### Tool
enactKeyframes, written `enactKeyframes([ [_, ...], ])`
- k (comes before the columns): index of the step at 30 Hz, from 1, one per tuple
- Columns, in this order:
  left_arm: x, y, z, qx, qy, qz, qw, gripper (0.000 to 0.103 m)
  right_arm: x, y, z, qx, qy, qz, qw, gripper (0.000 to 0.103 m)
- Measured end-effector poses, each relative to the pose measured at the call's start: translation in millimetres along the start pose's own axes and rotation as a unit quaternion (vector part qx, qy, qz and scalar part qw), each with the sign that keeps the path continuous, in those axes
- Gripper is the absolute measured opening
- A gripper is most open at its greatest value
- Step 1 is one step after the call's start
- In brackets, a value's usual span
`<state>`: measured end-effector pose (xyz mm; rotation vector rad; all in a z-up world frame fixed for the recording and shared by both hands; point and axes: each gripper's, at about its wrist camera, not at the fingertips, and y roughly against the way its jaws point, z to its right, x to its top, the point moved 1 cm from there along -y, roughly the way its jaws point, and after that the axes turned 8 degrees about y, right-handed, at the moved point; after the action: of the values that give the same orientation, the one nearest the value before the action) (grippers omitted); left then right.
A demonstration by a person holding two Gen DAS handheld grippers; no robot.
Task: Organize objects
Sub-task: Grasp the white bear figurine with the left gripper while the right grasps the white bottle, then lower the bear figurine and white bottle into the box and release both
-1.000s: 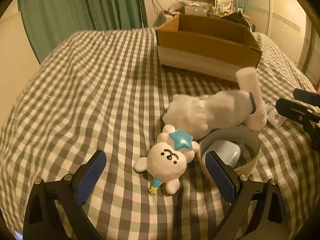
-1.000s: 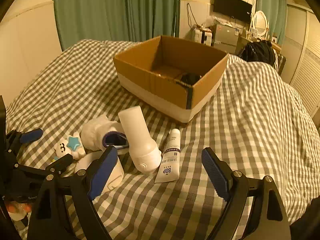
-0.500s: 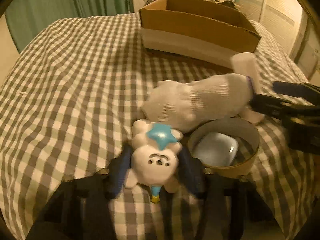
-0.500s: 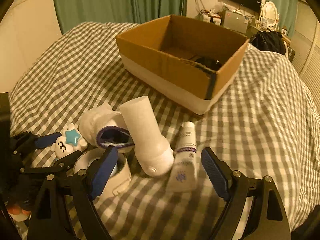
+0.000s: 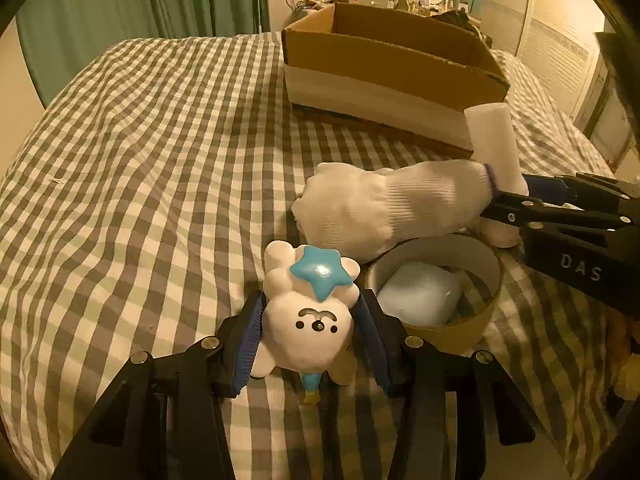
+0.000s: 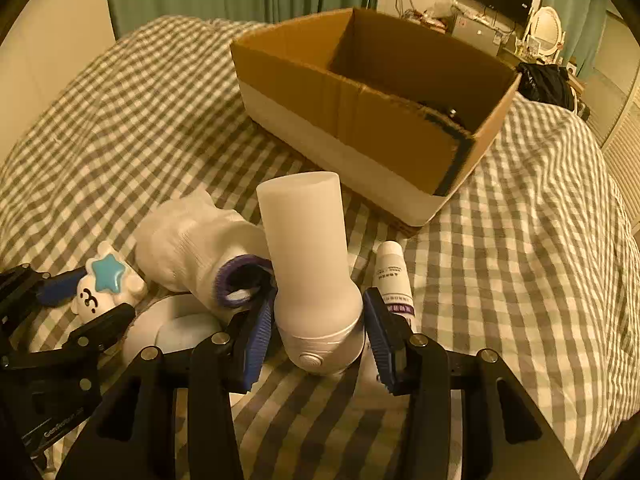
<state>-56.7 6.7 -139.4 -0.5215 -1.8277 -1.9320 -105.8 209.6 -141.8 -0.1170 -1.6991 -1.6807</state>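
My left gripper [image 5: 310,320] is shut on a white bear toy [image 5: 306,330] with a blue star, on the checked bedspread; the toy also shows in the right wrist view [image 6: 106,282]. My right gripper [image 6: 318,326] is shut on the round base of a white bottle-shaped device [image 6: 312,264], which also shows in the left wrist view [image 5: 494,152]. A white sock [image 5: 392,208] lies between the two. An open cardboard box [image 6: 360,112] stands behind them.
A tape roll ring [image 5: 436,280] with a pale blue case inside lies right of the toy. A white cream tube [image 6: 394,280] lies right of the device. The bedspread [image 5: 140,160] stretches bare to the left. Curtains and furniture stand behind the bed.
Both grippers moved forward and went from open to shut: the left onto the bear toy, the right onto the white device.
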Motion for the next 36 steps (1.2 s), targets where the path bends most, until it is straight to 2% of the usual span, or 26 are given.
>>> enactKeyframes([
  [4, -0.8, 10.8, 1.7, -0.010, 0.004, 0.010, 0.9999, 0.048, -4.0, 26.4, 3.3, 0.002, -0.010, 0.035, 0.999, 0.044],
  [10, -0.3, 29.4, 5.7, -0.020, 0.010, 0.028, 0.9994, 0.048, -5.0, 55.3, 4.3, -0.002, -0.015, 0.061, 0.998, 0.044],
  [17, 18.8, 68.1, 13.4, -0.042, 0.006, 0.070, 0.9967, 0.048, 7.9, 91.0, -0.4, 0.001, -0.008, 0.094, 0.996, 0.044],
  [27, 95.3, 108.8, 25.8, -0.072, -0.010, 0.130, 0.9888, 0.048, 62.1, 142.0, 13.0, -0.005, 0.004, 0.156, 0.988, 0.044],
  [36, 189.3, 74.6, 40.2, -0.076, -0.012, 0.162, 0.9837, 0.048, 130.0, 134.0, 45.0, -0.003, -0.004, 0.183, 0.983, 0.044],
])
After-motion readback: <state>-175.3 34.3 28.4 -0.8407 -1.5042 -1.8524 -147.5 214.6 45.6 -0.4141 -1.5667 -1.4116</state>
